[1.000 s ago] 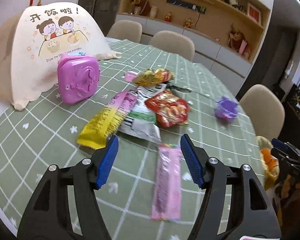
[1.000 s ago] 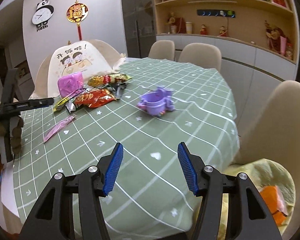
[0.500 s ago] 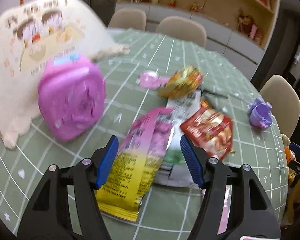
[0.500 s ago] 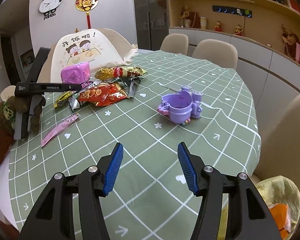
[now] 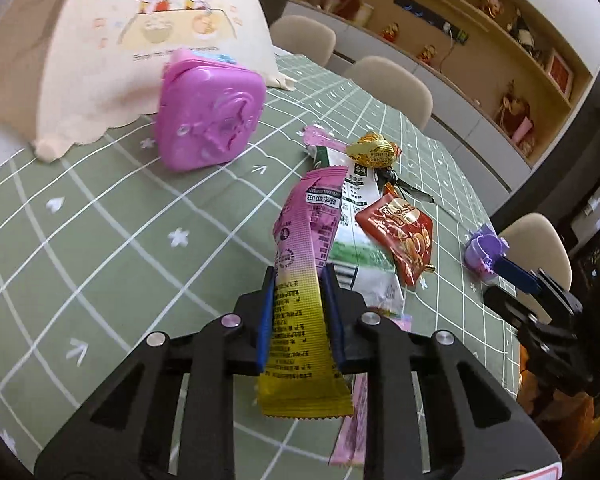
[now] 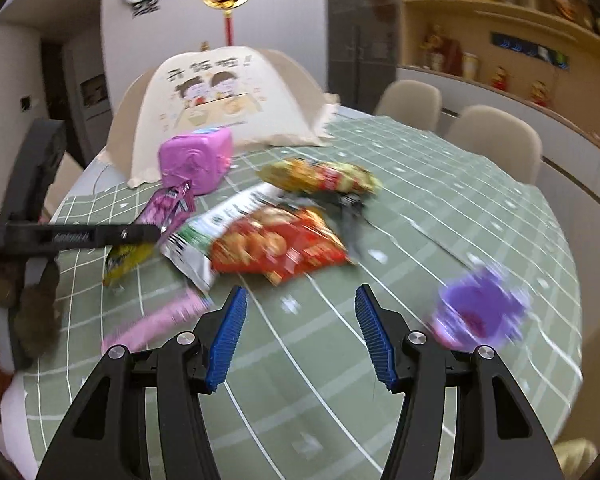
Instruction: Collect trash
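Since a second ago we have swung our left gripper (image 5: 298,312) off the pink stick (image 5: 350,432) and onto the pink-and-yellow wrapper (image 5: 300,264); its jaws have just been closing and now clamp that wrapper, whose yellow end hangs back toward the camera while its pink end points ahead over the pile. Our right gripper (image 6: 300,336) has moved in toward the litter, jaws wide apart with nothing between them.

We judge this the first pickup of the collecting: one wrapper gripped, the rest untouched. Just ahead of the right jaws lies the red packet (image 6: 280,248), with the white-green packet (image 6: 204,240) to its left and the gold wrapper (image 6: 320,176) beyond. The purple toy (image 6: 480,312) sits off to the right.

Next we should lift the gripped wrapper clear without dragging its neighbours, carry it to whatever bin serves, and bring the right jaws down over the red packet's near edge.
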